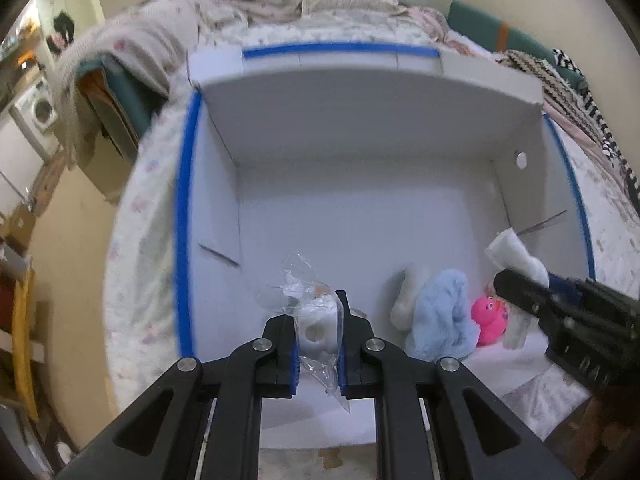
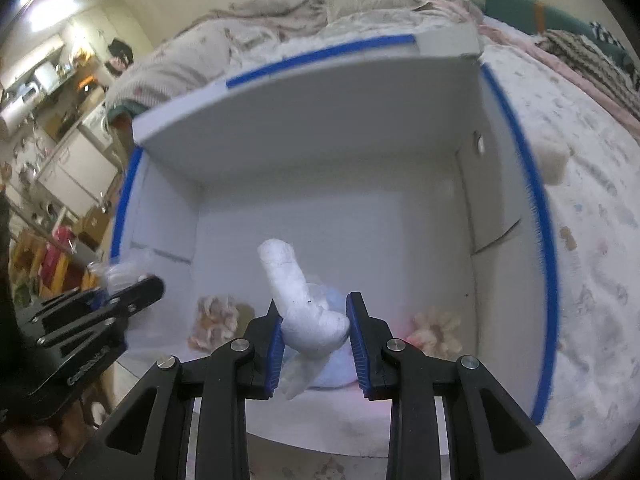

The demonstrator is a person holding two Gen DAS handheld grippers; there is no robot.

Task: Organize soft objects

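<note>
A white box [image 1: 360, 128] with blue-taped rims lies open on the bed; it also shows in the right wrist view [image 2: 320, 120]. My left gripper [image 1: 318, 344] is shut on a white soft item in clear plastic wrap [image 1: 316, 328], held over the box's near left part. My right gripper [image 2: 314, 340] is shut on a white fluffy sock-like piece [image 2: 296, 300], held over the box's near right part; it shows in the left wrist view [image 1: 516, 256]. On the box floor lie a light blue fluffy cloth [image 1: 444, 316] and a pink toy [image 1: 490, 316].
The box sits on a floral bedspread [image 2: 592, 240] with crumpled blankets and pillows [image 1: 248, 4] behind it. Two beige fluffy items [image 2: 214, 316] lie on the box floor. A beige block [image 2: 552, 160] rests on the bed right of the box. Cluttered room furniture stands to the left.
</note>
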